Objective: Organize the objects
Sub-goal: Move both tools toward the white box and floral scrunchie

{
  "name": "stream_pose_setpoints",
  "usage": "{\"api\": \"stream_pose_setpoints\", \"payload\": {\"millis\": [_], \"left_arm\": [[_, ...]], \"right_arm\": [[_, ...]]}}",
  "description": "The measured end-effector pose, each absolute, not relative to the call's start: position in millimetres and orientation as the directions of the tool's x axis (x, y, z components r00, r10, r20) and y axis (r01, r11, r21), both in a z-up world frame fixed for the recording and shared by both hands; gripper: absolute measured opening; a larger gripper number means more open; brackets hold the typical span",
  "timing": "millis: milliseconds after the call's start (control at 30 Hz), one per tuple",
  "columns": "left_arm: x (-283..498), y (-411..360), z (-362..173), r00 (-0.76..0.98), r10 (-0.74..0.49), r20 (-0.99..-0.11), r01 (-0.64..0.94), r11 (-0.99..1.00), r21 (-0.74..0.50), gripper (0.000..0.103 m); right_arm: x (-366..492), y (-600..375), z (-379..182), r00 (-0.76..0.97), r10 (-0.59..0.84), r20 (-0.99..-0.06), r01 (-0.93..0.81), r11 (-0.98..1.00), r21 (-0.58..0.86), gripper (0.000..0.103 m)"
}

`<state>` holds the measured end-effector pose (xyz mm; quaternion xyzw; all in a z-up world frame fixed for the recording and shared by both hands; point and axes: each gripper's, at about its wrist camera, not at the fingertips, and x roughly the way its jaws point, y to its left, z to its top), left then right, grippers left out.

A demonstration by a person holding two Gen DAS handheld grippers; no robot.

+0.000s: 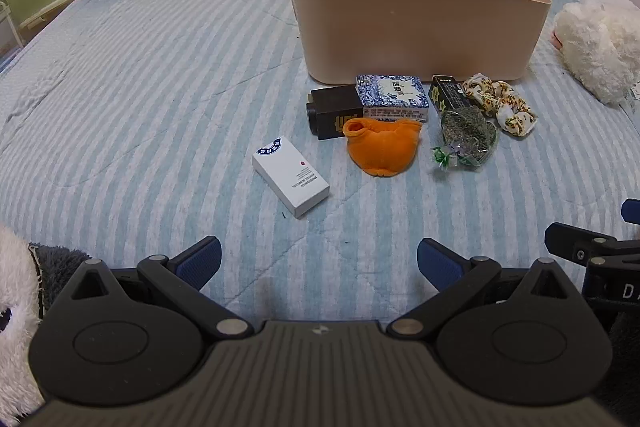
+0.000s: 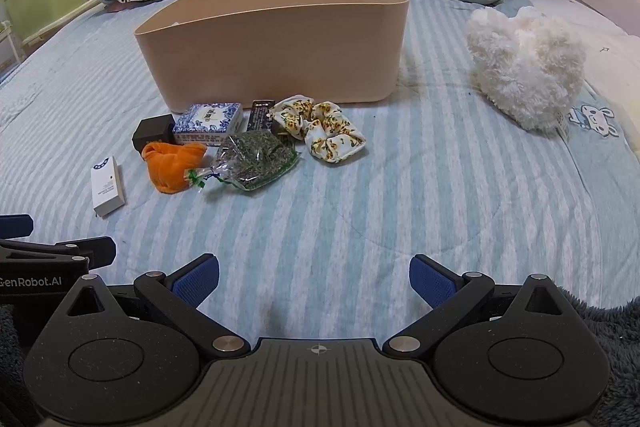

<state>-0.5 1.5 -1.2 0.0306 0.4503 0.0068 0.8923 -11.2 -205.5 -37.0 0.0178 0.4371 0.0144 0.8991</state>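
Clutter lies in one loose group on the bed [image 1: 140,87], just in front of the beige bin [image 1: 416,39], probably so each piece can be lifted straight in: white box [image 1: 291,175], orange plush [image 1: 383,146], blue patterned tin [image 1: 393,98], dark box [image 1: 334,111], herb bag [image 2: 256,159] and floral scrunchie [image 2: 324,131]. The left hand-held gripper [image 1: 319,263] and the right hand-held gripper [image 2: 314,281] hover low and near the group, both with fingers spread and holding nothing. The inside of the bin is mostly hidden behind its wall. A second dark box is partly covered by the scrunchie and the bag, and the print on it is too small to read.
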Motion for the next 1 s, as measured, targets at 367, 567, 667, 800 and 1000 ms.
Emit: {"api": "stream_pose_setpoints", "payload": {"millis": [367, 567, 667, 800, 1000], "left_arm": [[1, 2, 0, 0.591, 0.033, -0.806, 0.015, 0.999, 0.052, 0.103], [2, 1, 1, 0.591, 0.033, -0.806, 0.013, 0.999, 0.050, 0.103], [2, 1, 4, 0.593, 0.029, -0.805, 0.015, 0.999, 0.046, 0.103], [5, 1, 7, 0.592, 0.029, -0.805, 0.015, 0.999, 0.047, 0.103], [13, 5, 12, 0.595, 0.026, -0.803, 0.009, 0.999, 0.039, 0.103]], "right_arm": [[-10, -204, -37, 0.613, 0.034, -0.789, -0.009, 0.999, 0.037, 0.103], [-10, -204, -36, 0.614, 0.034, -0.788, -0.010, 0.999, 0.036, 0.103], [-10, -204, -36, 0.616, 0.034, -0.787, -0.007, 0.999, 0.038, 0.103], [-9, -205, -30, 0.624, 0.038, -0.781, -0.002, 0.999, 0.047, 0.103], [-4, -211, -20, 0.633, 0.021, -0.774, 0.010, 0.999, 0.036, 0.103]]}}
